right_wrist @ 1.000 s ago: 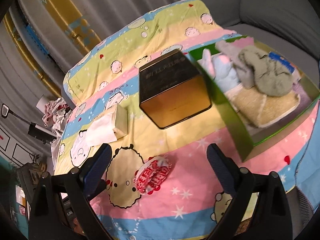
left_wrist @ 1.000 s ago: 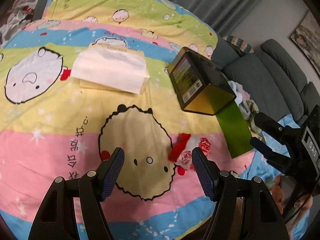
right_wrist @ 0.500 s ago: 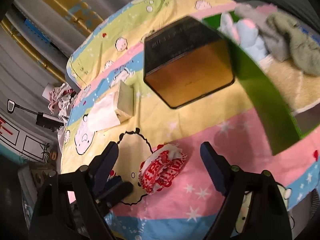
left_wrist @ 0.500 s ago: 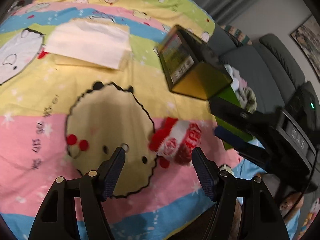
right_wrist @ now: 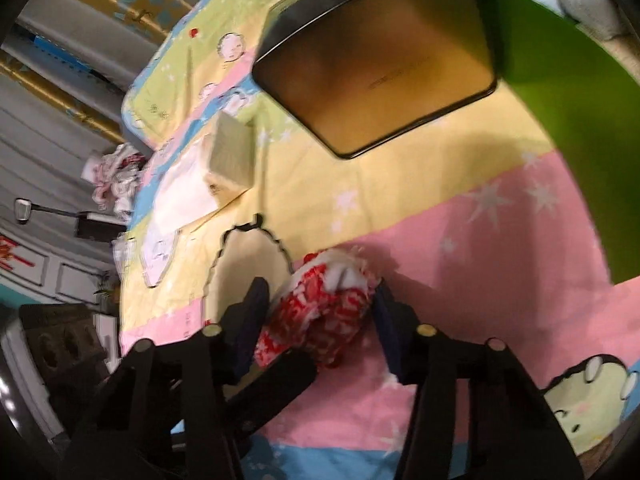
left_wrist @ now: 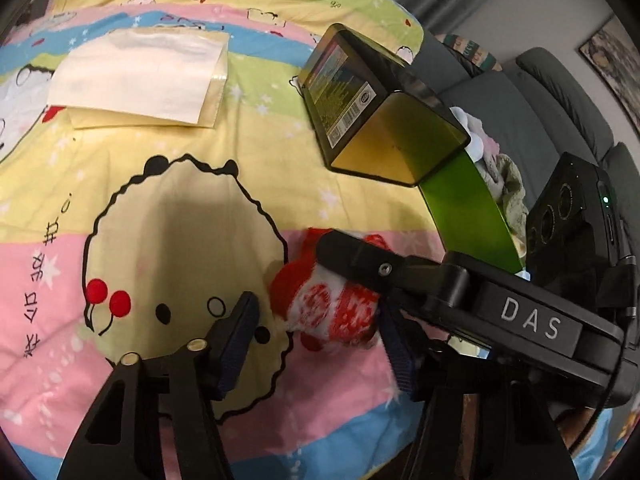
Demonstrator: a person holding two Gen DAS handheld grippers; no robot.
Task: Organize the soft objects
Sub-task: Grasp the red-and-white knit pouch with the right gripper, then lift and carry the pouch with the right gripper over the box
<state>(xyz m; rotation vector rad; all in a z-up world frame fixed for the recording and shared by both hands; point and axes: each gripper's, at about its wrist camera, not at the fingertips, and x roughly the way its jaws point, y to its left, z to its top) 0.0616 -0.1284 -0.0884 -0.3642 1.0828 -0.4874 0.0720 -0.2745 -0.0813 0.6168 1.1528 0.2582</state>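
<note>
While the red-and-white sock lies bunched on the pink stripe of the cartoon blanket, the left wrist view shows the left hand-held gripper with its jaws just narrowed around it, pads near but not clearly pressing. The right hand-held gripper reaches in from the right, one finger lying over the sock. Behind stand a tissue pack, a gold tin and a green box of cloths. In the right wrist view, its jaws, just closing, pinch the sock from both sides.
</note>
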